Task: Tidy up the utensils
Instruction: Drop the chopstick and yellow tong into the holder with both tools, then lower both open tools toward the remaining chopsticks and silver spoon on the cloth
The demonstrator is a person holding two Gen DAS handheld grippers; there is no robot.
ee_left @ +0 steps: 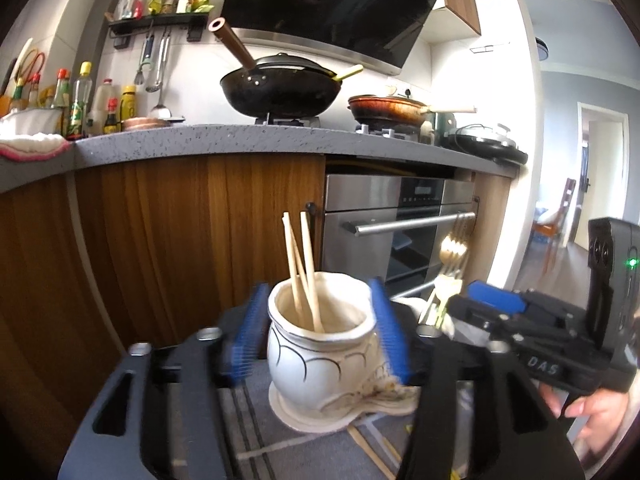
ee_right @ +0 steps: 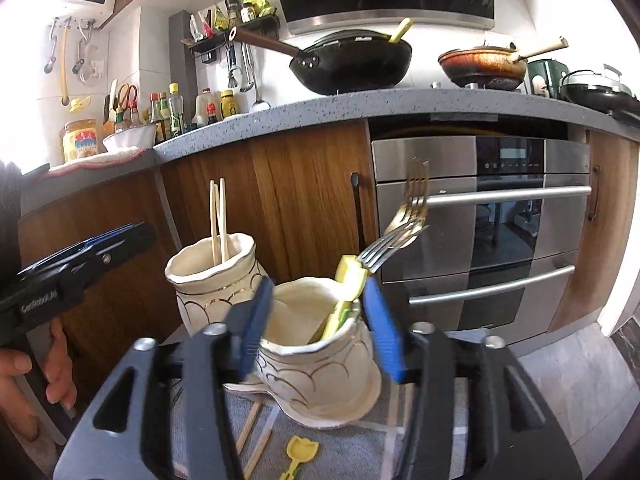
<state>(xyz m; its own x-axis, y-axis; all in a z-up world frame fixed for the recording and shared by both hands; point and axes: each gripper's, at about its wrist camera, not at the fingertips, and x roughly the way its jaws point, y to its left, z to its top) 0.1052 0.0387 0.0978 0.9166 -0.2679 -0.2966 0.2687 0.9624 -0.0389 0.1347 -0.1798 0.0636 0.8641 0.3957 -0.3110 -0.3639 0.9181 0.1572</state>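
Ceramic holders stand side by side on a grey mat: the left jar [ee_left: 324, 360] keeps the chopsticks [ee_left: 302, 268], the right jar [ee_right: 320, 356] keeps the forks [ee_right: 404, 216]. Both the left gripper [ee_left: 320, 336] and the right gripper [ee_right: 316, 324] stand open around their jars, pads not pressing. Loose chopsticks [ee_right: 256, 432] on the mat remain to sort, and I think a careless pull back could catch a rim and tip a jar.

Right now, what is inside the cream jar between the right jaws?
Two forks with yellow-green handles lean out of the jar; their lower ends are hidden by its wall.
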